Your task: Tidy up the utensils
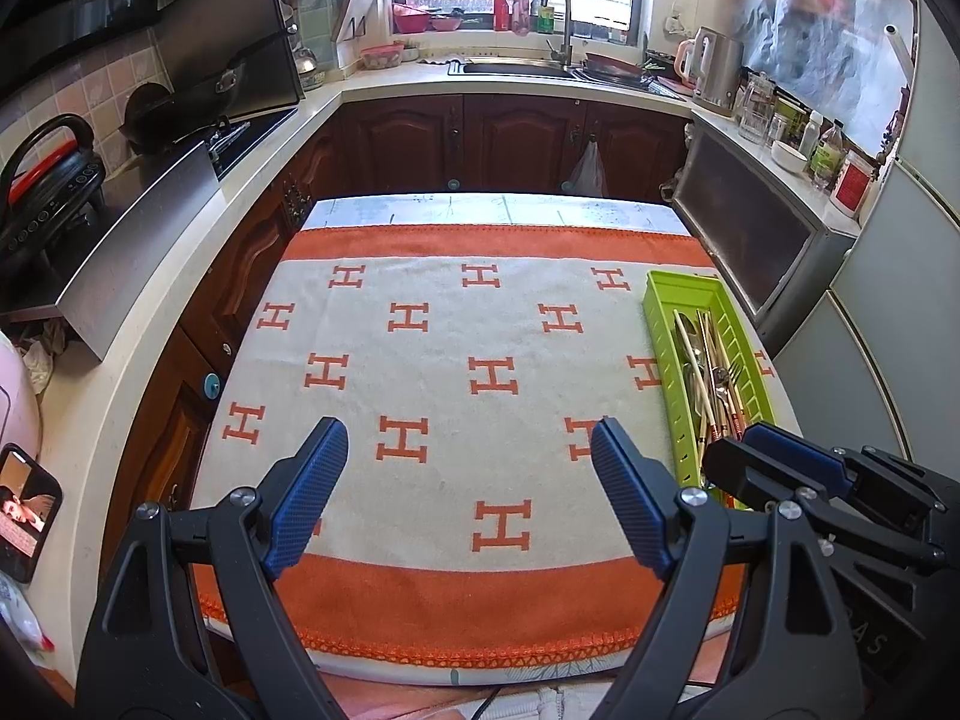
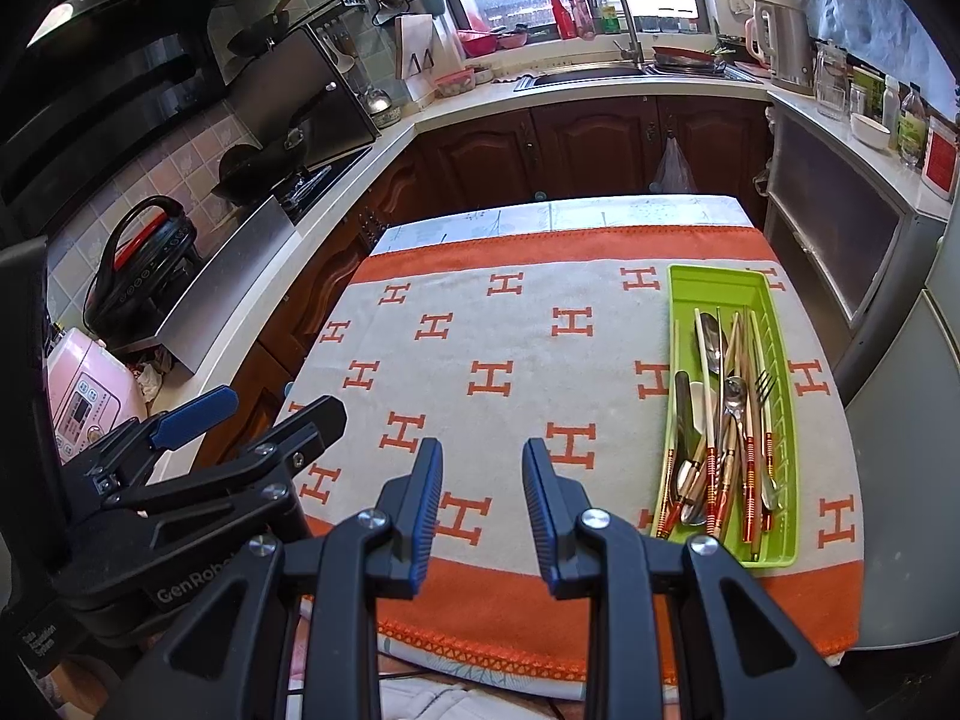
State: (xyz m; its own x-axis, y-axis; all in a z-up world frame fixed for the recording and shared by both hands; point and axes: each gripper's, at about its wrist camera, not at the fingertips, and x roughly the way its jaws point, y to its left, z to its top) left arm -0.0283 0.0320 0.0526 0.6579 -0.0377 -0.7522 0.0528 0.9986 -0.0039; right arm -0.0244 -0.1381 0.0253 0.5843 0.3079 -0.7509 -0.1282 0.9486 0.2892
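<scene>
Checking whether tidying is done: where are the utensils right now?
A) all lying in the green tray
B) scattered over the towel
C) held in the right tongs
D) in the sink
A: the utensils (spoons, fork, chopsticks) all lie inside the green tray on the towel, and both the left tongs and right tongs are open and hold nothing.

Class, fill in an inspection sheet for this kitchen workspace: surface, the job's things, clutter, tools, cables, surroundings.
Surface: table under an orange-and-cream H-patterned towel.
Job's things: green tray at the towel's right side, holding mixed utensils: chopsticks, spoons, a fork.
Clutter: nothing seen on the towel outside the tray.
Tools: left tool open wide, empty; right tool open, narrower gap, empty; both near the table's front edge.
Cables: a dark cable below the front edge.
Surroundings: sink with tap under the window, stove with wok on the left, kettle on the right.
</scene>
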